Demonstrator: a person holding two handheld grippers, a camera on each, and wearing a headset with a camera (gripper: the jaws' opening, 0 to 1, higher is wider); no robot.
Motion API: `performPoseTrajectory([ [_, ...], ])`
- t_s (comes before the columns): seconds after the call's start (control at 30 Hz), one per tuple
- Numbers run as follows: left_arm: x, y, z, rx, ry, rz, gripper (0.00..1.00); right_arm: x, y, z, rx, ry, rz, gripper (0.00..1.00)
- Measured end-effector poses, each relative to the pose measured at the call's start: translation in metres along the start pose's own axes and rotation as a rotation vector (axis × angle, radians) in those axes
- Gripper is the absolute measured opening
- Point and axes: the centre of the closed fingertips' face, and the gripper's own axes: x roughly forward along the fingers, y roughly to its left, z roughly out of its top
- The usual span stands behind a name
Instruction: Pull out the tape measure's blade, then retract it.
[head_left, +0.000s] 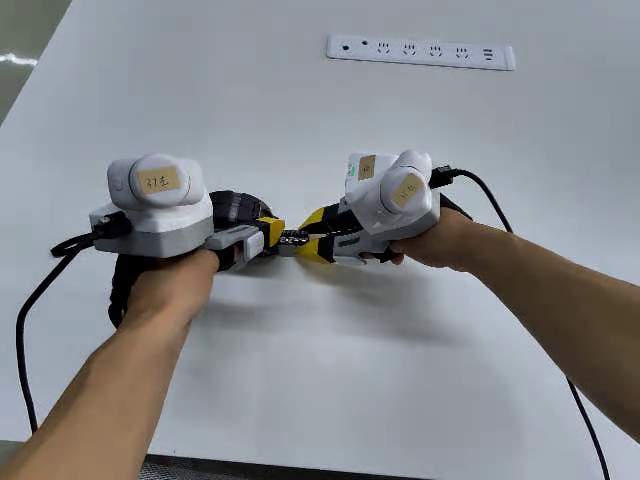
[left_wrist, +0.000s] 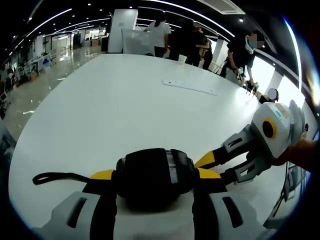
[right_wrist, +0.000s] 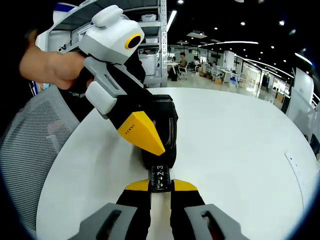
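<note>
A black rubbery cable (head_left: 25, 320) trails off to the left of the tape measure (left_wrist: 155, 175), curving down past the person's left hand (head_left: 170, 285); that hand holds the left gripper (head_left: 262, 236), a smooth white plastic housing with grey ribbed arms ending in yellow wedge-shaped tips; its jaws are closed in against the two sides of the tape measure, with no gap left between tips and case. The tape measure is held above the table (head_left: 300, 380); its case is a chunky, rounded black block with a matte finish and a paler band over its top; a thin black wrist strap (left_wrist: 55, 176) loops out from its left side in the left gripper view. Just right of the case a short length of blade (right_wrist: 160, 175) sticks out, flat and narrow, printed with the digits 23; the right gripper (right_wrist: 160, 186) has its yellow tips pinched together on that end of the blade, nearly touching each other. The right hand (head_left: 440, 240) wraps the right gripper's glossy white body. Well beyond the tape measure and to its right, a long white power strip (head_left: 420, 50) lies flat on the smooth white table; in the right gripper view a grey mesh chair back (right_wrist: 30, 150) stands off the table's edge.
</note>
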Motion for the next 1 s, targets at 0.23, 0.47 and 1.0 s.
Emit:
performPoseTrajectory([
  [0.23,0.0,0.0,0.0,0.002,0.002,0.0,0.56,0.008,-0.002,0.003,-0.012,0.001,0.0,0.12],
  [0.47,0.001,0.0,0.0,0.003,0.001,0.0,0.56,0.012,-0.003,0.006,-0.023,0.006,-0.001,0.12],
  [1.0,0.0,-0.002,-0.001,0.013,0.009,0.006,0.58,0.016,-0.002,0.006,-0.086,0.072,-0.001,0.13],
])
